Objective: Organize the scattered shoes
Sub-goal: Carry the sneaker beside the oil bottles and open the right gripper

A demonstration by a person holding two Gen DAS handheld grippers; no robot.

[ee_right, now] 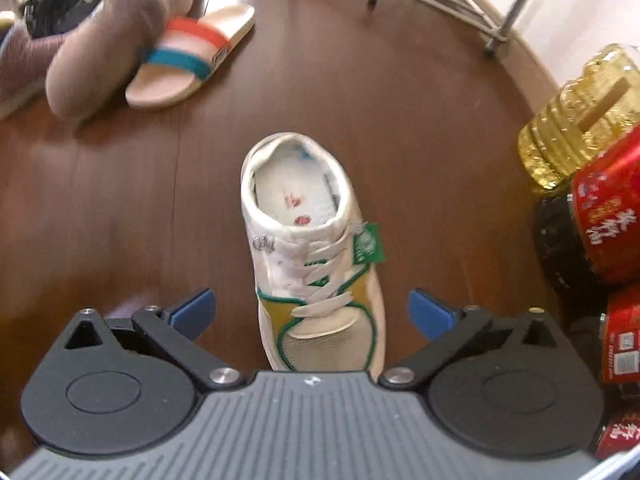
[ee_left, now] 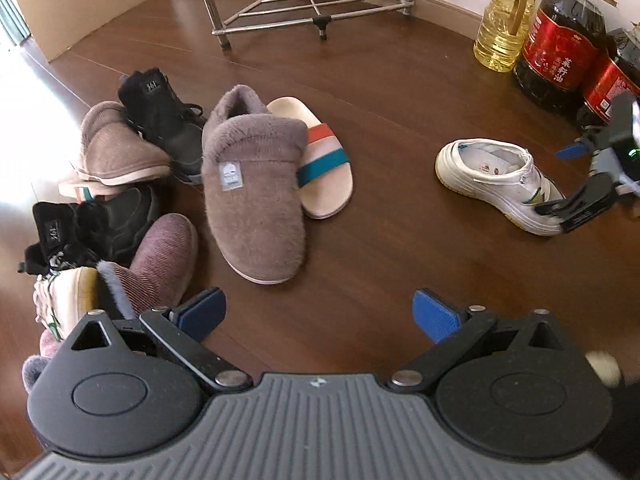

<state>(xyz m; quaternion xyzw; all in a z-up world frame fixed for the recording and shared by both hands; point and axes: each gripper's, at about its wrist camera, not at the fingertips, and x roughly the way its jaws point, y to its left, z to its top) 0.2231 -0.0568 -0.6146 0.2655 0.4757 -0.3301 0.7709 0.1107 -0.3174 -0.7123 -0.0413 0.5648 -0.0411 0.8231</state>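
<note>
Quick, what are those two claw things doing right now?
Left gripper: open, holding nothing.
Right gripper: open around the white sneaker, not gripping it.

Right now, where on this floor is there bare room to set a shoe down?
Bare wooden floor lies between the fluffy brown slipper and the white lace-up sneaker, and behind them toward the metal rack. It is crowded at the left shoe pile and by the oil bottles.

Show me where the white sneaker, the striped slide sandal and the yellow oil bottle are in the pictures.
white sneaker (ee_right: 308,248): right wrist view, on the laces near the tongue.
striped slide sandal (ee_left: 324,152): left wrist view, on the coloured strap.
yellow oil bottle (ee_left: 500,28): left wrist view, on the bottle's body.
</note>
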